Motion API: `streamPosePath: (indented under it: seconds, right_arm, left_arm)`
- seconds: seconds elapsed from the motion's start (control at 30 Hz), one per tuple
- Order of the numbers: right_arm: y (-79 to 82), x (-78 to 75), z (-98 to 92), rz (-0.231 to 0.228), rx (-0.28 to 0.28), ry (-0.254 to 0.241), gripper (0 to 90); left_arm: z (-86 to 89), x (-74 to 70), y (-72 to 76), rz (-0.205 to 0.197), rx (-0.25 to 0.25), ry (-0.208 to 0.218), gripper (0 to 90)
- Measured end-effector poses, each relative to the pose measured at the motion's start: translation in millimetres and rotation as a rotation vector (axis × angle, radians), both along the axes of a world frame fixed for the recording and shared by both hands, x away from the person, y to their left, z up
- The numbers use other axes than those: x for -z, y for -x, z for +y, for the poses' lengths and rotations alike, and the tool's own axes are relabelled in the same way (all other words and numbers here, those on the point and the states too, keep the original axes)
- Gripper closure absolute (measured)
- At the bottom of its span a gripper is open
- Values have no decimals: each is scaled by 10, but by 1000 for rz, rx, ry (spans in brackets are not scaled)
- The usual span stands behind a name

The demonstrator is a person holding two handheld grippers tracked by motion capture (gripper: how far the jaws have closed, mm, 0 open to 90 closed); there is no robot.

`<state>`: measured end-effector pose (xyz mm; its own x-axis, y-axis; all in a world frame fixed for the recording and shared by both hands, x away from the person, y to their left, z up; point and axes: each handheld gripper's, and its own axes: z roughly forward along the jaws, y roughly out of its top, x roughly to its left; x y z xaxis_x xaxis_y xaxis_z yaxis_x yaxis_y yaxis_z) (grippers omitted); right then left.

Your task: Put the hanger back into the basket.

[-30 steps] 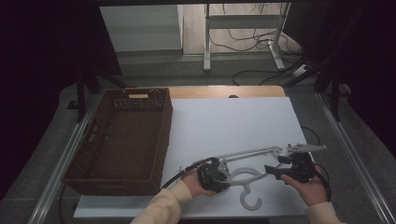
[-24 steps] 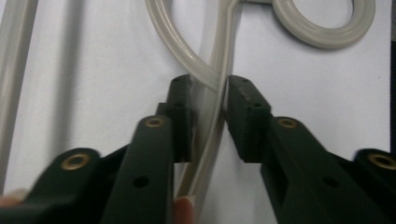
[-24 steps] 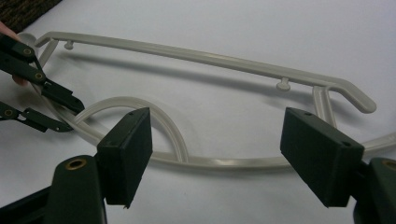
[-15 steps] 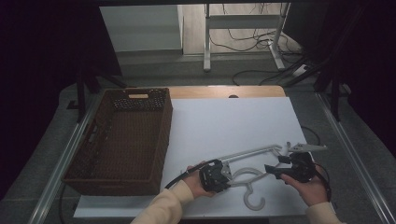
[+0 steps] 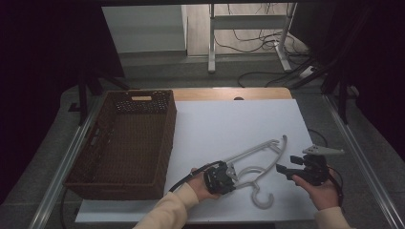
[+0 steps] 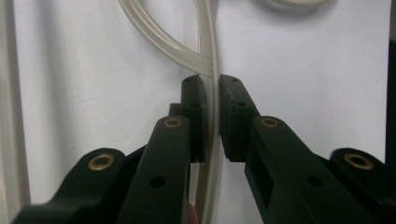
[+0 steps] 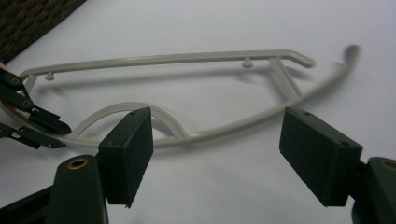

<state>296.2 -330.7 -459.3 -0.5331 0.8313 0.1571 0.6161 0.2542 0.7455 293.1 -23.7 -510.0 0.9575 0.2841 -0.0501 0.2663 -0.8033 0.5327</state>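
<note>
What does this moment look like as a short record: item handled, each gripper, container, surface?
item: white plastic hanger, lying flat on the table
left gripper: jaws have just closed, pads pressed on the hanger's arm
right gripper: open, jaws wide, short of the hanger, not touching it
container: brown wicker basket, at the table's left, apart from the hanger
surface: white table top

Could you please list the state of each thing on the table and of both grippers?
Hanger: lying flat on the white table, one arm clamped.
Left gripper: shut on the hanger, its jaws having just closed.
Right gripper: open, holding nothing, apart from the hanger.
Wicker basket: upright on the table's left side, apparently empty.
</note>
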Motion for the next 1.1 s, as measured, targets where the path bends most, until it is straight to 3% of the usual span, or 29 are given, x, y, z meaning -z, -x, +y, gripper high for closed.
streamPosePath:
  seconds: [0.13, 0.23, 0.5, 0.67, 1.1]
  right_arm:
    - [12, -55, -119, -35, 55, -51, 263]
    - [16, -51, -179, -36, 74, -70, 263]
    - [13, -38, -188, -33, 77, -65, 262]
    - [9, -27, -198, -27, 84, -64, 262]
    - [-2, -5, -198, -15, 81, -51, 260]
  left_arm:
    - [86, -60, -61, 5, -56, 52, 812]
    - [162, -132, -89, 7, -88, 92, 813]
    - [301, -322, -71, -13, -146, 159, 813]
    - [362, -485, -36, -31, -148, 174, 813]
    - [545, -886, 66, -30, -123, 272, 812]
